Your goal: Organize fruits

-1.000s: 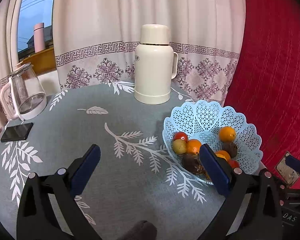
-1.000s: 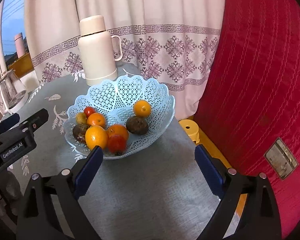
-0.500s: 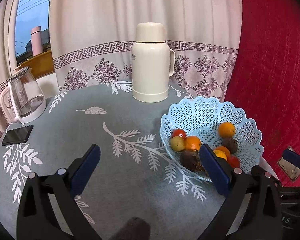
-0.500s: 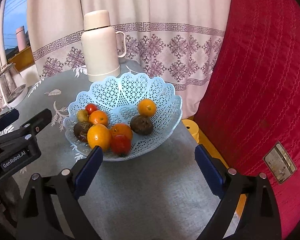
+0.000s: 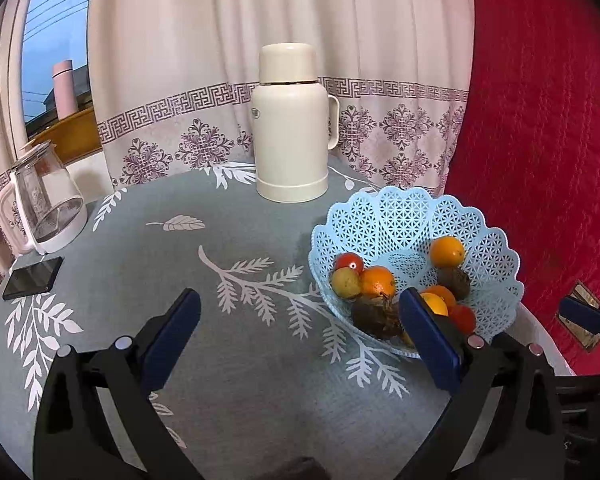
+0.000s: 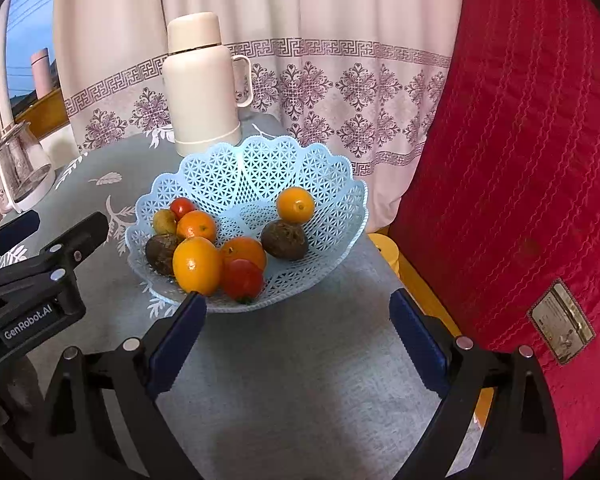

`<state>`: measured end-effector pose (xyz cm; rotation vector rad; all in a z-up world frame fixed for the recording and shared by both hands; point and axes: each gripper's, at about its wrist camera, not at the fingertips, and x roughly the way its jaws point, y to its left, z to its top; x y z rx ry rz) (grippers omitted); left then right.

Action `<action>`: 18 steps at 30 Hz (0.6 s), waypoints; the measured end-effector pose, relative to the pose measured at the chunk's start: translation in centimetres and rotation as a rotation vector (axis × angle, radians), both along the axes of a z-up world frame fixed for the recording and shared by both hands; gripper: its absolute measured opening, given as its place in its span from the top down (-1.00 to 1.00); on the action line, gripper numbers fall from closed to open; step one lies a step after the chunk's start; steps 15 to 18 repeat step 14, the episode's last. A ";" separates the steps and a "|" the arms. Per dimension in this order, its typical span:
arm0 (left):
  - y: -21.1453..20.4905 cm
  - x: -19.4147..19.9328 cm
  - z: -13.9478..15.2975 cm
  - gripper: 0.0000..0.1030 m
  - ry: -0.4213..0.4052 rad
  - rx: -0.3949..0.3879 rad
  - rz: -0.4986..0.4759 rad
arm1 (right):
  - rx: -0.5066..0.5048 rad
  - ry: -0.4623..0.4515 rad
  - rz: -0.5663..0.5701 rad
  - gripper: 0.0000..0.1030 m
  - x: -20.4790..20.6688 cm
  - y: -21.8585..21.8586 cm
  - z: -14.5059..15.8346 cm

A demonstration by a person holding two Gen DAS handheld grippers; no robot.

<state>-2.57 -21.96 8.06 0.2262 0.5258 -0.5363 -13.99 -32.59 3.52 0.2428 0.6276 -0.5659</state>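
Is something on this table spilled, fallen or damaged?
Nothing stands out. The fruits all lie inside the blue basket, the thermos and glass kettle stand upright, and the phone lies flat near the table edge.

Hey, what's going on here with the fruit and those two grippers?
Nobody is holding anything at this moment. The left gripper and right gripper are both open and empty above the table. All the fruit, oranges, tomatoes and dark ones, sits in the blue basket, just ahead of the right gripper. Sorting looks unstarted.
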 end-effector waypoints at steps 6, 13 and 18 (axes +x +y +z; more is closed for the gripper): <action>0.2 -0.1 0.2 -0.95 -0.010 -0.007 -0.002 | 0.008 0.003 0.009 -0.79 -0.1 0.4 -0.3; 1.6 0.5 -0.3 -0.95 0.042 0.003 0.053 | 0.031 0.007 0.049 -0.79 0.2 1.8 -0.7; 2.1 0.7 -0.5 -0.95 0.052 0.006 0.065 | 0.037 0.013 0.066 -0.79 0.5 2.3 -1.0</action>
